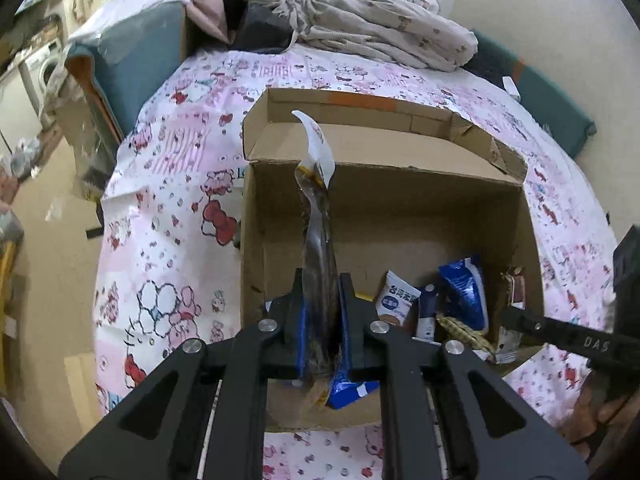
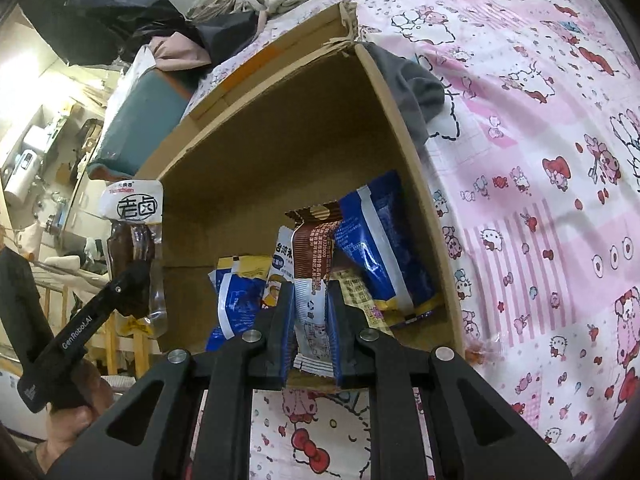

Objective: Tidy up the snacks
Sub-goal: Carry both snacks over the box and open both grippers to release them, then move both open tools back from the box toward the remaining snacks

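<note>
An open cardboard box sits on the bed, with several snack packets in its near right corner, among them a blue one and a white one. My left gripper is shut on a clear vacuum pack of dark meat with a white top, held edge-on above the box's left half. In the right wrist view my right gripper is shut on a brown-and-white packet over the box, just in front of blue packets. The left gripper with its vacuum pack shows at the left.
A pink cartoon-print sheet covers the bed around the box. A pile of clothes and a teal cushion lie behind it. A grey cloth lies against the box's right wall. The right gripper's finger reaches in over the box's right corner.
</note>
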`<action>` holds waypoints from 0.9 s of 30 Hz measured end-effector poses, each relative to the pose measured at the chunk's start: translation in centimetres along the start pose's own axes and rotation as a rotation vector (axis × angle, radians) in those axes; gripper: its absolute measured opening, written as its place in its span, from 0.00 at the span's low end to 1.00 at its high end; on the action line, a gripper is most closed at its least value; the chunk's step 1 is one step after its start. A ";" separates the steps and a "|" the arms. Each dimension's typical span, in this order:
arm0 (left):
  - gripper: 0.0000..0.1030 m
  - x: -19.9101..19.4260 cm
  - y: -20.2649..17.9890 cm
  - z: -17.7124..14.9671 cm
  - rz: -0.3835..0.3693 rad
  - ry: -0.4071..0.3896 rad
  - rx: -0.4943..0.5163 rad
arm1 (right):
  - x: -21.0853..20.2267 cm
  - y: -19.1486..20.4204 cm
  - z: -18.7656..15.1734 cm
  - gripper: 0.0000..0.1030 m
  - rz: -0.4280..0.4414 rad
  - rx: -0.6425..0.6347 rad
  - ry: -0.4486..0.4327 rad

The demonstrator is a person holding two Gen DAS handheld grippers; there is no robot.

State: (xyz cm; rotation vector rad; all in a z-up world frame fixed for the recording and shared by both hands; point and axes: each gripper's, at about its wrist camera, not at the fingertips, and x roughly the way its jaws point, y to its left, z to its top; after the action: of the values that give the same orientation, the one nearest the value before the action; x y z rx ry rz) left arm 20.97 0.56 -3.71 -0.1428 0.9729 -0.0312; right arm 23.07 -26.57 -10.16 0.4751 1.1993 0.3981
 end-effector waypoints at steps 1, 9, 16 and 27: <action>0.11 0.1 -0.1 0.0 -0.004 0.003 0.002 | 0.0 0.0 0.0 0.17 0.002 -0.002 0.002; 0.16 -0.5 0.0 0.4 -0.026 -0.045 -0.001 | -0.1 -0.6 0.1 0.20 0.000 0.039 0.001; 0.63 -0.9 -0.3 0.0 -0.044 -0.025 -0.006 | -0.9 -0.4 0.1 0.77 0.008 0.037 -0.048; 0.80 -1.3 -0.4 -0.6 -0.038 -0.024 -0.011 | -1.1 1.3 0.2 0.77 -0.051 -0.036 -0.070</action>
State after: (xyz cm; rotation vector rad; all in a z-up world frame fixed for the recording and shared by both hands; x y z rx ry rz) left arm 19.75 0.25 -2.96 -0.1718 0.9467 -0.0593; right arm 22.88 -26.14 -8.53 0.4234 1.1328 0.3565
